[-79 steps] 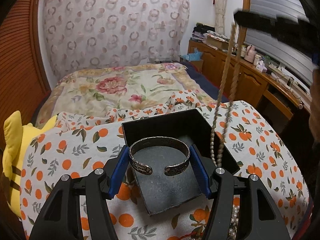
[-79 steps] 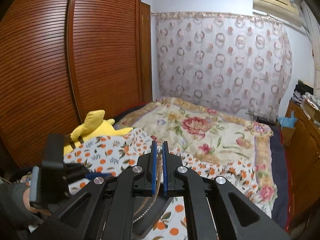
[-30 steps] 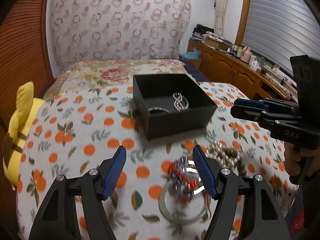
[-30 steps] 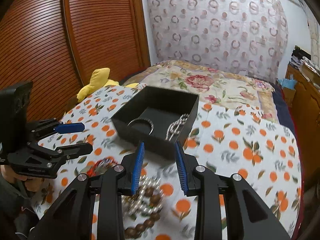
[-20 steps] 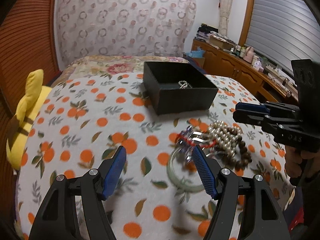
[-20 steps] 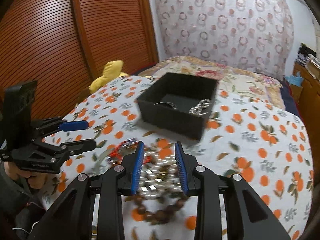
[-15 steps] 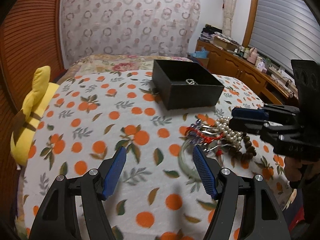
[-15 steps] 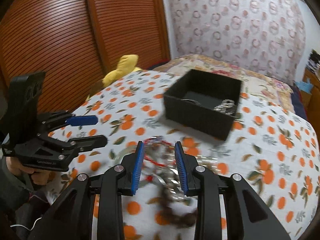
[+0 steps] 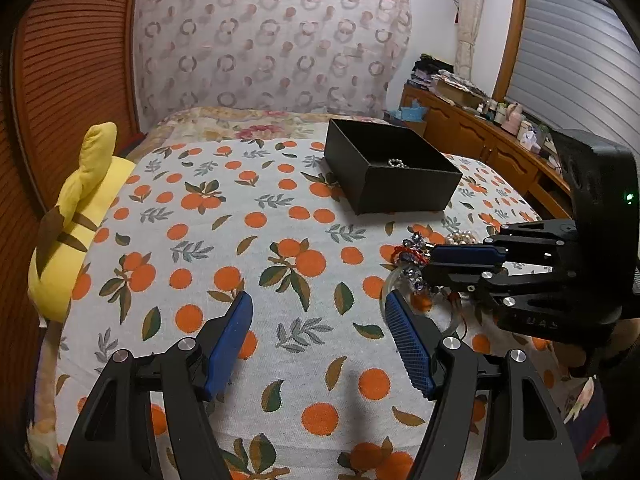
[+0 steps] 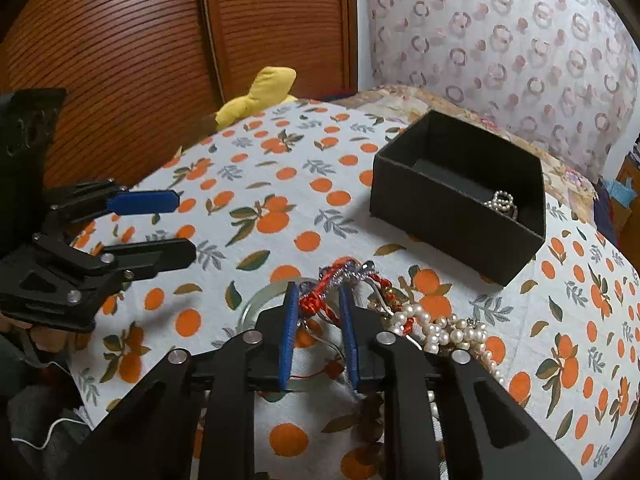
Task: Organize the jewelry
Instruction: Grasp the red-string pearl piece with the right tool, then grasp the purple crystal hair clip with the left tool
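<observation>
A black box (image 9: 388, 176) (image 10: 456, 200) stands on the orange-print cloth with a pearl strand (image 10: 500, 202) inside. Nearer lies a jewelry pile: a red cord bracelet (image 10: 316, 304), pearls (image 10: 440, 328) and a pale green bangle (image 10: 256, 300). My right gripper (image 10: 318, 296) (image 9: 430, 266) is down on the pile. Its jaws are closing with the red cord between them, and a little gap still shows at the pads. My left gripper (image 9: 318, 300) (image 10: 184, 226) hovers open and empty over bare cloth, left of the pile.
A yellow plush toy (image 9: 76, 216) lies at the cloth's left edge beside brown slatted doors (image 10: 120, 60). A floral bed (image 9: 248, 120) and curtain lie beyond the box. A wooden dresser (image 9: 460, 128) with clutter runs along the right.
Both grippers have drawn back from the box toward the near pile. The right one has come down over the pile and its jaws have narrowed around the red cord. The left stays open.
</observation>
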`<state>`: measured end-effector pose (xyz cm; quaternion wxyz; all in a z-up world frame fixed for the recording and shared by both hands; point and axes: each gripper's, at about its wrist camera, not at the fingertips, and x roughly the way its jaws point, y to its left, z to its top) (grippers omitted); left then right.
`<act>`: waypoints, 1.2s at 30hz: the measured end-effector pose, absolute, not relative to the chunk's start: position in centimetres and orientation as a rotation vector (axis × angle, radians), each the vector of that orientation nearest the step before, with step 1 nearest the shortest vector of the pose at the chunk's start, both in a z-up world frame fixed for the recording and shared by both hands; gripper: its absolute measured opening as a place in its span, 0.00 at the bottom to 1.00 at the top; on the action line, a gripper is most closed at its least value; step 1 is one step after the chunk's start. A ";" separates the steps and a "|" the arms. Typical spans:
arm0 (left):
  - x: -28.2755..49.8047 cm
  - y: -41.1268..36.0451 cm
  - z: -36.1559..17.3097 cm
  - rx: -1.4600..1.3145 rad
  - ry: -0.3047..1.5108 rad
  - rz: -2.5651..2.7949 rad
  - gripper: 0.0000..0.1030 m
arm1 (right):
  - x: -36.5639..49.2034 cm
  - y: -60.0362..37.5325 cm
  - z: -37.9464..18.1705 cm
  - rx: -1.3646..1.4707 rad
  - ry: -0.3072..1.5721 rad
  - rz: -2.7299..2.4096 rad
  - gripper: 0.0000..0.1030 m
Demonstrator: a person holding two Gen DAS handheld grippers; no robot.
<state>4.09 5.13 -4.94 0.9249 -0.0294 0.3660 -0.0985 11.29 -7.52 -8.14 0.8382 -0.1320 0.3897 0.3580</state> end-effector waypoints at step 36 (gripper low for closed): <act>11.1 -2.2 -6.1 -0.075 0.865 -0.393 0.54 | 13.4 -16.0 -6.2 -0.028 0.711 0.562 0.08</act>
